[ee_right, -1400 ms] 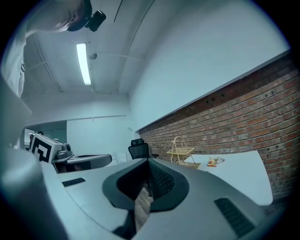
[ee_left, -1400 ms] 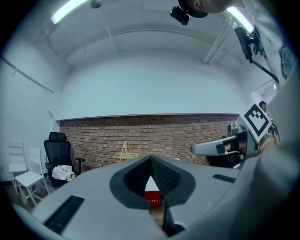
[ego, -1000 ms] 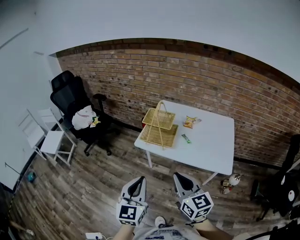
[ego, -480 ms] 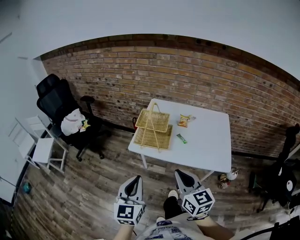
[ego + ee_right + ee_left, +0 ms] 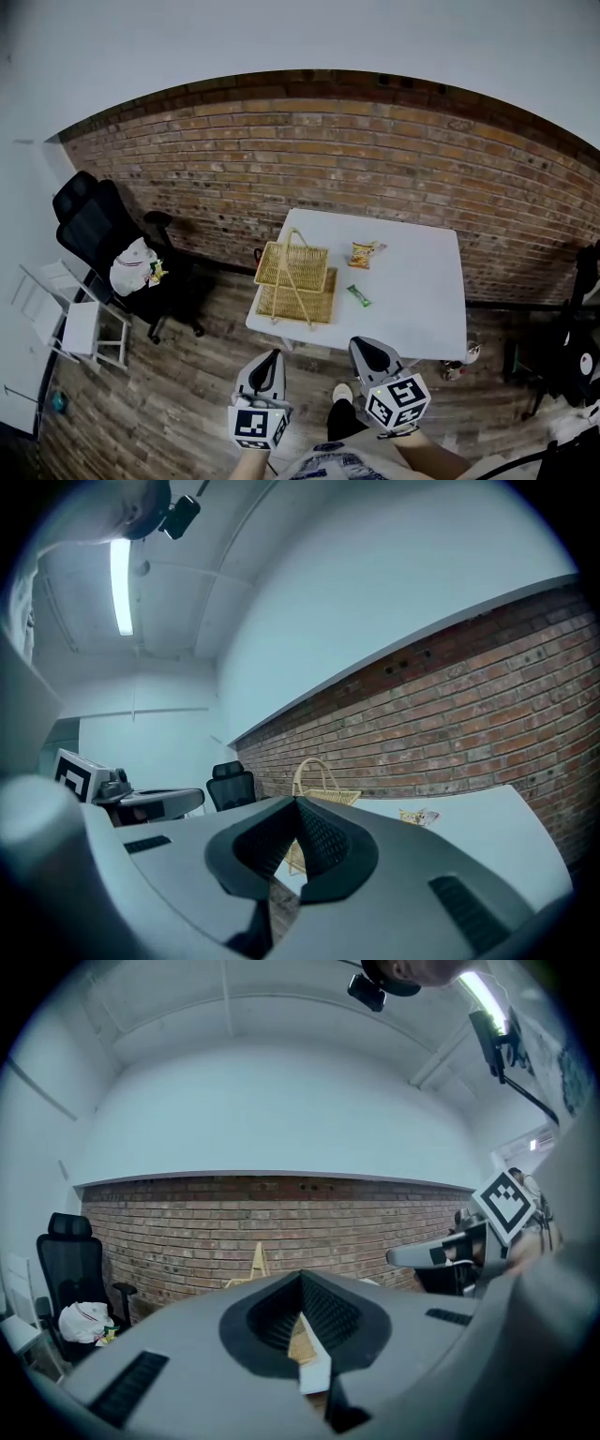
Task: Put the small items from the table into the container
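My left hand-held gripper (image 5: 270,361) and right hand-held gripper (image 5: 367,349) are closed and empty, apart from the table (image 5: 417,305) bearing a basket (image 5: 292,281).

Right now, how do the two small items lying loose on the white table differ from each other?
Colour: the snack packet is orange-yellow, the small bar is green.
Shape: the snack packet is broader and crinkled, the small bar slim and flat.
Place: the snack packet lies nearer the brick wall, the small bar nearer the person.
Both lie on the white table, outside the wicker basket.
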Demonstrator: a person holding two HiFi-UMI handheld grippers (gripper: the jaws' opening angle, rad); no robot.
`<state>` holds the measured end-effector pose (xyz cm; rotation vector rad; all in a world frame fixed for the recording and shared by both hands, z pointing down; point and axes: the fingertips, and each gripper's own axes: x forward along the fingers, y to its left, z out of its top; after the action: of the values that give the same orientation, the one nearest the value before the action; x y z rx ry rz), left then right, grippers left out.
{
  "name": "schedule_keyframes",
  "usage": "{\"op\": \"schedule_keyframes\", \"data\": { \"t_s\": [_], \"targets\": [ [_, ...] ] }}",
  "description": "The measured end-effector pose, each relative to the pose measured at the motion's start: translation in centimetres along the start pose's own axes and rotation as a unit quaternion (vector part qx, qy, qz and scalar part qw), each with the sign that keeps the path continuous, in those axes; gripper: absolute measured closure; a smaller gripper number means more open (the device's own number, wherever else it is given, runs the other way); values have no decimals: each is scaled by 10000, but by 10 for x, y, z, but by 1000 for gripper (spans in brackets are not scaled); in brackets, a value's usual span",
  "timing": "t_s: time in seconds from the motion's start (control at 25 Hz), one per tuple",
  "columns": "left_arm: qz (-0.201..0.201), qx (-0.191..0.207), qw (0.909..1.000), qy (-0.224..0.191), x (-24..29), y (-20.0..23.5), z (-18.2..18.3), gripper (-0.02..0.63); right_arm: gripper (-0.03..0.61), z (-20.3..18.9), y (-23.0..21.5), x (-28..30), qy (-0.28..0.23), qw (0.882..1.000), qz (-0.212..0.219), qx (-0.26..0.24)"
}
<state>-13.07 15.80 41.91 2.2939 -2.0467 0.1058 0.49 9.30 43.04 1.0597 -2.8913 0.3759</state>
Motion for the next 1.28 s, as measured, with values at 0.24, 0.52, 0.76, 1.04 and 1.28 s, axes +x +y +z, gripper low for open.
{"op": "schedule_keyframes", "data": {
  "t_s": [0.24, 0.52, 0.76, 1.04, 1.28],
  "targets": [
    [-189, 27, 9998, 69, 86, 3, 11, 566, 558, 18, -62, 51, 31, 9999, -111, 82],
    [-350, 146, 9993, 65, 181, 2, 28, 566, 558, 44, -133, 105, -34, 9998, -172, 127],
    [-708, 276, 9971, 38, 251, -23, 36, 566, 558, 60, -196, 120, -159, 9988, -415, 184],
    [-1062, 272, 9940, 14, 296, -51, 37, 566, 559, 63, -242, 118, -214, 9968, -722, 262],
    [-1197, 141, 9927, 75, 314, -62, 34, 566, 558, 65, -259, 114, -204, 9954, -896, 289]
  ]
}}
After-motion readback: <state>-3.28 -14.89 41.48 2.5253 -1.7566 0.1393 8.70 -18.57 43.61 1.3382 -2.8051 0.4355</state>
